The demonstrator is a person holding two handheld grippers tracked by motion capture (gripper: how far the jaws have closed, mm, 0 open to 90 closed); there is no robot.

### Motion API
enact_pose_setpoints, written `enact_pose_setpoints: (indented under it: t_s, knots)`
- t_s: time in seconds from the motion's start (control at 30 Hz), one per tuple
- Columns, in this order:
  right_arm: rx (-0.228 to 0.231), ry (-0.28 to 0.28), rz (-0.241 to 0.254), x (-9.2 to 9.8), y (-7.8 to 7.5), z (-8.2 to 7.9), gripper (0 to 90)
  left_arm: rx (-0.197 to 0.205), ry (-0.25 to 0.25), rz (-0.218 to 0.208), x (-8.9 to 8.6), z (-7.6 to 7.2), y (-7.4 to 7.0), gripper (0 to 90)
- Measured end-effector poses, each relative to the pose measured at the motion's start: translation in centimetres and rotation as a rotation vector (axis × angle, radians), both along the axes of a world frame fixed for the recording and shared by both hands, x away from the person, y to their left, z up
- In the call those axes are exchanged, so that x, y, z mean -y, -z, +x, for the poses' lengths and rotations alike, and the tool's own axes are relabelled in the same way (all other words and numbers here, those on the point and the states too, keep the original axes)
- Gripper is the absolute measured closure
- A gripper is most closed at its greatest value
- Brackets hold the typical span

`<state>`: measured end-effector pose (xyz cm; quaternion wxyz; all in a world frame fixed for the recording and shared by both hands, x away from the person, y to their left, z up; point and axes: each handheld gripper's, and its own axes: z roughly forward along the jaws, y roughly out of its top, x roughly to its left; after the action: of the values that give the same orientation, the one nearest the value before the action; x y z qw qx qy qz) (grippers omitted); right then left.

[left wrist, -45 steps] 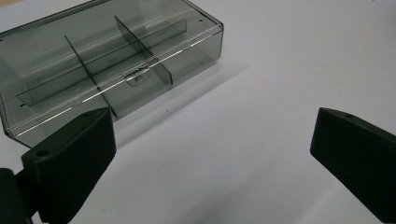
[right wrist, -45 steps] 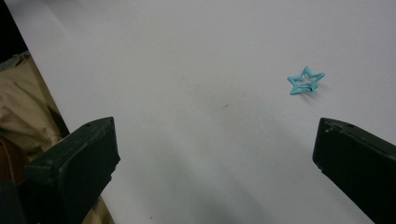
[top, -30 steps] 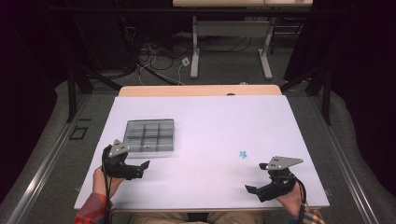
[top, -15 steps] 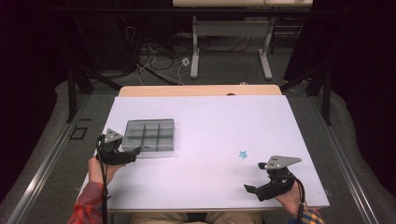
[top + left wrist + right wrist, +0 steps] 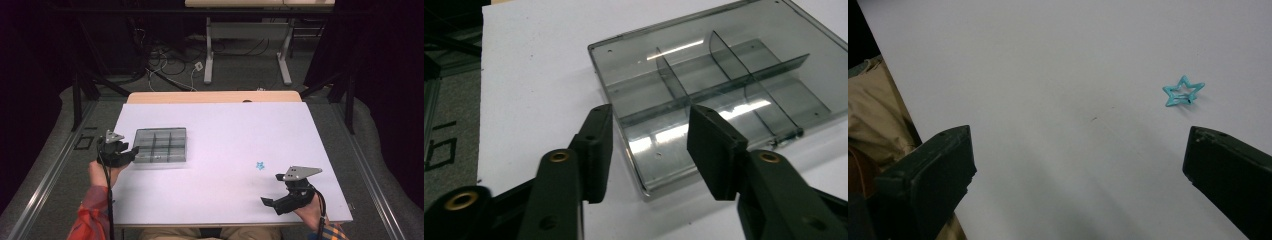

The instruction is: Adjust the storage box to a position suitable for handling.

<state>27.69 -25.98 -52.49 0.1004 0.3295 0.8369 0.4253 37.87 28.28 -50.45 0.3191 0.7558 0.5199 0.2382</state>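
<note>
The desk (image 5: 220, 130) carries two items. The divided tray (image 5: 161, 146) lies at centre left of the high view, every compartment empty as far as I can see. My left gripper (image 5: 649, 145) straddles its near corner; the fingers (image 5: 596, 150) have just been closing but stand apart, not yet pressing the wall. My right gripper (image 5: 272, 204), lower right of that view, hangs with its fingers wide apart on nothing. The small blue star (image 5: 1183, 91) lies loose in the upper right of the right gripper view. Judgement: early stage; tray unsecured, star not loaded.

Smoky grey clear box (image 5: 161, 146), turquoise star (image 5: 260, 165), white table (image 5: 225, 130), seemingly plaid sleeves (image 5: 90, 220).
</note>
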Motion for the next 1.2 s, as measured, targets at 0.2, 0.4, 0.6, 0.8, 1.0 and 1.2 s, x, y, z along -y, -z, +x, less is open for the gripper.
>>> enact_pose_setpoints:
  t_s: [0.2,0.4,0.6,0.8,1.0,1.2]
  knots:
    - [-0.014,0.005,-0.007,0.1,-0.1,-0.1,0.0,0.023,-0.020,0.007,-0.1,0.9,0.6,74.0]
    - [-0.011,0.012,-0.003,0.2,0.0,-0.2,0.0,-0.003,-0.035,0.022,-0.3,1.5,1.0,86.9]
    - [-0.012,0.014,-0.003,0.1,0.0,-0.2,0.0,-0.009,-0.061,0.030,-0.6,2.3,1.3,89.8]
    - [-0.011,0.014,-0.005,0.1,0.0,-0.2,0.0,-0.020,-0.068,0.036,-0.8,3.1,2.0,89.8]
    - [-0.008,0.017,-0.004,0.1,0.0,-0.2,0.0,-0.025,-0.064,0.018,-1.3,3.8,2.8,89.8]
    - [-0.015,0.012,-0.003,0.1,0.0,-0.2,0.0,-0.033,-0.052,0.019,-1.5,4.6,3.3,89.8]
